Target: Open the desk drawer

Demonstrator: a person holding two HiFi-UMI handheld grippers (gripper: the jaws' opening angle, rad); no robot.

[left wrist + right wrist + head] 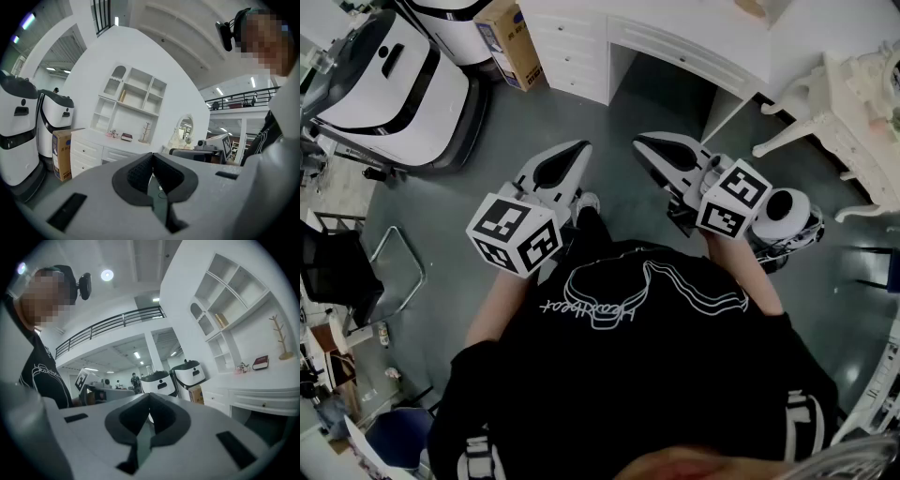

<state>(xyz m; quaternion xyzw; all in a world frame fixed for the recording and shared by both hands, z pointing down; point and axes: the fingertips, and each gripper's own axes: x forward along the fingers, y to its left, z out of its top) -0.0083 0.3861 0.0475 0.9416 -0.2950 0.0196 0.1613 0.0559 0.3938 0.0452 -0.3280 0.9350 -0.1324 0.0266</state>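
The white desk (675, 42) stands across the grey floor at the top of the head view, with a stack of shut drawers (567, 47) at its left end. In the right gripper view a long shut drawer (264, 404) with a small knob runs under the desk top. The desk (93, 150) also shows low and far off in the left gripper view. Both grippers are held level in front of the person's chest, well short of the desk. My left gripper (578, 148) (152, 155) is shut on nothing. My right gripper (643, 142) (149, 395) has its jaw tips together, also empty.
Two large white machines (394, 84) and a cardboard box (511, 42) stand left of the desk. White ornate furniture (853, 122) is at the right, a black chair (337, 267) at the far left. A white shelf unit (133, 98) tops the desk.
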